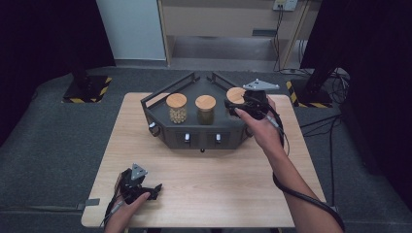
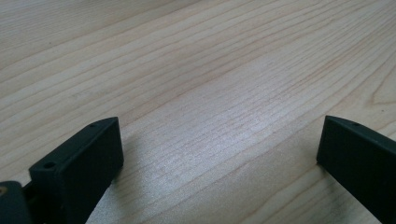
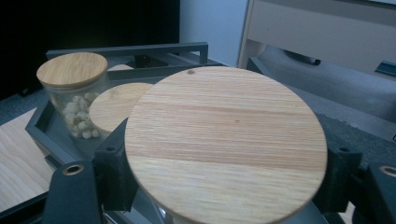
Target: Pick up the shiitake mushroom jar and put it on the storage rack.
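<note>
A black angular rack (image 1: 194, 138) stands at the back of the wooden table (image 1: 209, 184) and holds three glass jars with round wooden lids. The left jar (image 1: 177, 108) (image 3: 72, 88) contains pale round pieces, and the middle jar (image 1: 205, 109) shows its lid (image 3: 112, 109). My right gripper (image 1: 238, 108) (image 3: 224, 172) is shut on the right jar (image 1: 235, 94). Its lid (image 3: 224, 140) spreads between my pads (image 3: 112, 177), which press in just under the rim. My left gripper (image 1: 153, 189) (image 2: 219, 140) rests low over bare wood at the front left, open and holding nothing.
The rack's front face carries small white knobs (image 1: 186, 138). Raised black rails (image 1: 167, 90) run along its back corners. Dark mats surround the table, with a hazard-striped stand base (image 1: 86, 90) at the back left and cables (image 1: 335, 121) on the right.
</note>
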Demonstrator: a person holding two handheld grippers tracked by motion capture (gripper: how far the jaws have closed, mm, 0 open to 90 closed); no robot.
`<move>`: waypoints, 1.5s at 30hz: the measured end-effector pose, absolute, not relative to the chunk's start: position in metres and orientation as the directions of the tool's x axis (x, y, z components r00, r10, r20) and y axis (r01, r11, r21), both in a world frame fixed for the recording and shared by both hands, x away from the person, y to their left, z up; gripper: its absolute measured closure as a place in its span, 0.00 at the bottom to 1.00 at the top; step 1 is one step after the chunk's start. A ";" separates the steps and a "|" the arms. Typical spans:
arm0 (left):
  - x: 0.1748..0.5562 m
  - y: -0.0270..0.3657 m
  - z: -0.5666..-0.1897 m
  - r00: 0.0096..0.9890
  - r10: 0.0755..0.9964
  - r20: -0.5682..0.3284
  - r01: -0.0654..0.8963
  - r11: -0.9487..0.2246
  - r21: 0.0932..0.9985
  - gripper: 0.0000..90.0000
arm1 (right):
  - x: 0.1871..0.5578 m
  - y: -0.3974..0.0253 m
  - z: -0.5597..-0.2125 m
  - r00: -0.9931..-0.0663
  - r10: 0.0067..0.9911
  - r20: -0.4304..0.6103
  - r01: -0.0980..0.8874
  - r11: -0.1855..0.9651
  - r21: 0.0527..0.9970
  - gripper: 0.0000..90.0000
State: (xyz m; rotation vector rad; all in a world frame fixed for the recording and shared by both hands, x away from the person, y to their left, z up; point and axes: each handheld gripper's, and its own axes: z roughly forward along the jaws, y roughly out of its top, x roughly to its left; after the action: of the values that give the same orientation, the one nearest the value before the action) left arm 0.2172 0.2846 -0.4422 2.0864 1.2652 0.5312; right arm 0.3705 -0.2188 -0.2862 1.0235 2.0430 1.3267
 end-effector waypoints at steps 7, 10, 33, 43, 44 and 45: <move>0.217 0.285 -0.442 0.456 0.890 0.016 0.634 -0.337 0.696 0.00 | 0.380 -0.214 -0.292 -0.588 0.809 0.006 0.336 0.238 0.911 0.28; 0.217 0.285 -0.442 0.456 0.890 0.016 0.634 -0.337 0.696 0.00 | 0.385 -0.211 -0.295 -0.582 0.813 0.004 0.343 0.241 0.908 0.28; 0.217 0.285 -0.442 0.457 0.889 0.016 0.634 -0.338 0.696 0.00 | 0.406 -0.206 -0.318 -0.552 0.833 0.033 0.403 0.231 0.885 0.28; 0.217 0.285 -0.442 0.457 0.889 0.016 0.634 -0.338 0.696 0.00 | 0.407 -0.203 -0.324 -0.558 0.829 0.042 0.409 0.231 0.883 0.28; 0.217 0.285 -0.442 0.457 0.889 0.016 0.634 -0.338 0.696 0.00 | 0.407 -0.203 -0.325 -0.559 0.828 0.041 0.409 0.233 0.882 0.28; 0.217 0.285 -0.442 0.457 0.889 0.016 0.634 -0.338 0.696 0.00 | 0.407 -0.203 -0.325 -0.560 0.828 0.040 0.409 0.234 0.882 0.28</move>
State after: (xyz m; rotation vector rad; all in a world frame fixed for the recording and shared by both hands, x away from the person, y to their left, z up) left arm 0.2173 0.2847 -0.4422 2.0871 1.2642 0.5310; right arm 0.4074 -0.2032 -0.3251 1.1327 2.0734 1.2758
